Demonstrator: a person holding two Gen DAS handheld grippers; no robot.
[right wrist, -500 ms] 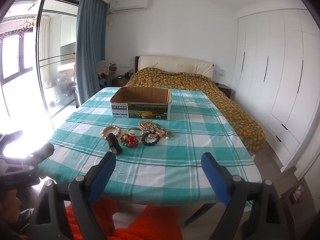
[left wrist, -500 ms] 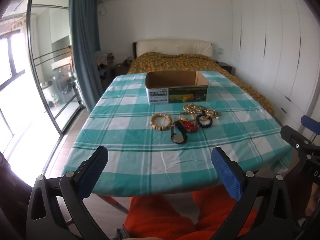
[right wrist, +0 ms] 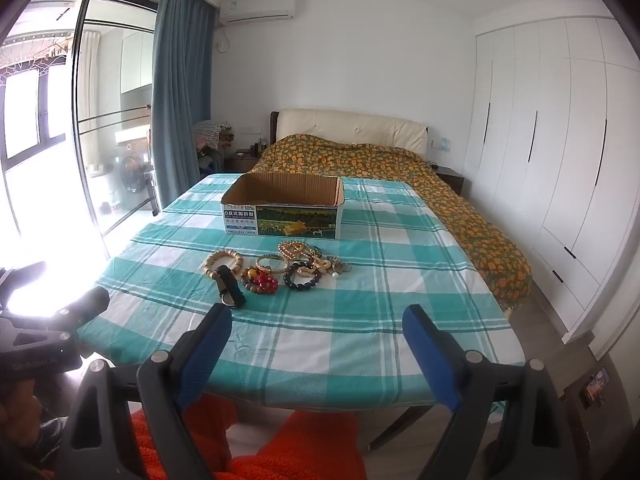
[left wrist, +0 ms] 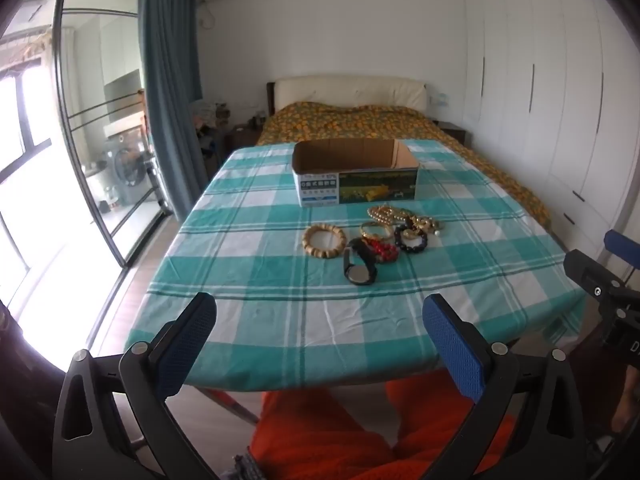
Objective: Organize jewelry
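A pile of jewelry lies mid-table: a wooden bead bracelet (left wrist: 324, 241) (right wrist: 223, 263), a black watch (left wrist: 360, 267) (right wrist: 230, 286), a red bead bracelet (left wrist: 384, 250) (right wrist: 265, 281), a black bead bracelet (left wrist: 411, 238) (right wrist: 302, 278), and gold chains (left wrist: 386, 213) (right wrist: 296, 251). An open cardboard box (left wrist: 356, 176) (right wrist: 284, 210) stands just behind them. My left gripper (left wrist: 320, 338) is open and empty at the table's near edge. My right gripper (right wrist: 318, 346) is open and empty too, also short of the jewelry.
The table (left wrist: 240, 240) wears a teal checked cloth. A bed (left wrist: 360, 120) with an orange patterned cover stands behind it. White wardrobes (right wrist: 560, 160) line the right wall; glass doors (left wrist: 80, 140) and a blue curtain are on the left. Orange-clad legs (left wrist: 340, 432) show below.
Both grippers have edged slightly forward toward the table. Nothing on the table has moved.
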